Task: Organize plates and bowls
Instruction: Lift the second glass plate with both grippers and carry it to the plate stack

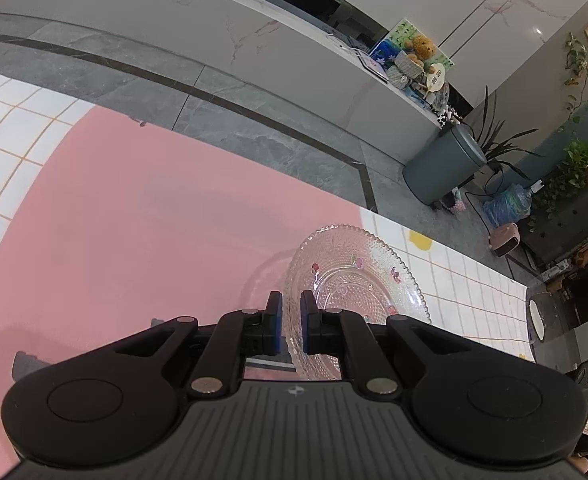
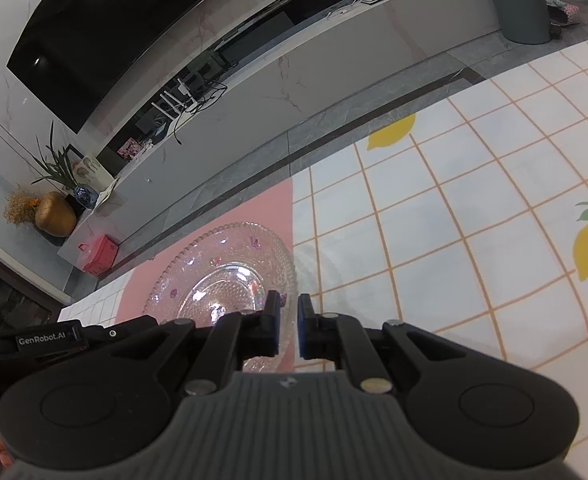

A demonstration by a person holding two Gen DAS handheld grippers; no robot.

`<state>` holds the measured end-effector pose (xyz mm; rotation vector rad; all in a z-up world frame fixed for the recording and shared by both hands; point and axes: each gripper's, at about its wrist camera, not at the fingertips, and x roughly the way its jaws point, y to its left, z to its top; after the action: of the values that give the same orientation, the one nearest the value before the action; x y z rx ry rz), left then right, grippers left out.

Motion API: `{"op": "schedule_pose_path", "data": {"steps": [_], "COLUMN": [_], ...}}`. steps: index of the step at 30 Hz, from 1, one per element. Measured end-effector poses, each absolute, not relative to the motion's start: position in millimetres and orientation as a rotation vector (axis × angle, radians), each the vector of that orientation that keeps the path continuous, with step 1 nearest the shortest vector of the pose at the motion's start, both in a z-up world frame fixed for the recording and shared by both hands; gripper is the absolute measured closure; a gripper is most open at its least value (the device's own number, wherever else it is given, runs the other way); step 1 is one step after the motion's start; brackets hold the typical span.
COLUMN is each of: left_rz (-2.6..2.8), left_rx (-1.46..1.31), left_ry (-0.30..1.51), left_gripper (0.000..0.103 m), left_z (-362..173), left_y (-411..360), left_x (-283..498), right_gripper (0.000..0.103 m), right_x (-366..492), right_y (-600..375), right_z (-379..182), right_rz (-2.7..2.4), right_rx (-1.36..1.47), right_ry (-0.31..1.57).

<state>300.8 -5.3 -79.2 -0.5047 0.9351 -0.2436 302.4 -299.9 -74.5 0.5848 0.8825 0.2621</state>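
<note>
A clear embossed glass plate (image 1: 357,276) with small coloured fruit marks hangs tilted over the pink mat (image 1: 134,240). My left gripper (image 1: 291,320) is shut on the plate's near left rim, with the rim pinched between its blue pads. In the right wrist view the same glass plate (image 2: 214,272) lies to the left, and my right gripper (image 2: 289,322) is shut on its right rim. The body of the other gripper (image 2: 46,340) shows at the left edge of that view.
A white checked tablecloth with lemon prints (image 2: 453,220) covers the table to the right of the pink mat (image 2: 262,208). A white plate (image 1: 535,320) sits near the table's far right edge. Beyond the table are grey floor, a long white counter (image 1: 214,32) and a grey bin (image 1: 441,168).
</note>
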Motion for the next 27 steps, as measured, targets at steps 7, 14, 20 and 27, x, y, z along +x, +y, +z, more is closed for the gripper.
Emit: {"op": "schedule_pose_path", "data": {"steps": [7, 14, 20, 27], "left_rz": [-0.259, -0.276, -0.289, -0.306], "left_rx": [-0.501, -0.517, -0.534, -0.521], "left_ry": [0.912, 0.882, 0.866, 0.873], "left_gripper": [0.094, 0.094, 0.094, 0.094], "left_z": [-53, -25, -10, -6], "left_y": [-15, -30, -44, -68], "left_x": [277, 247, 224, 195], "right_gripper": [0.097, 0.097, 0.098, 0.097], "right_x": [282, 249, 217, 180], "right_y": [-312, -334, -352, -376], "right_z": [-46, -12, 10, 14], "right_rz": [0.268, 0.269, 0.267, 0.239], "right_rx": [0.589, 0.612, 0.619, 0.645], "right_ry": [0.856, 0.811, 0.789, 0.808]}}
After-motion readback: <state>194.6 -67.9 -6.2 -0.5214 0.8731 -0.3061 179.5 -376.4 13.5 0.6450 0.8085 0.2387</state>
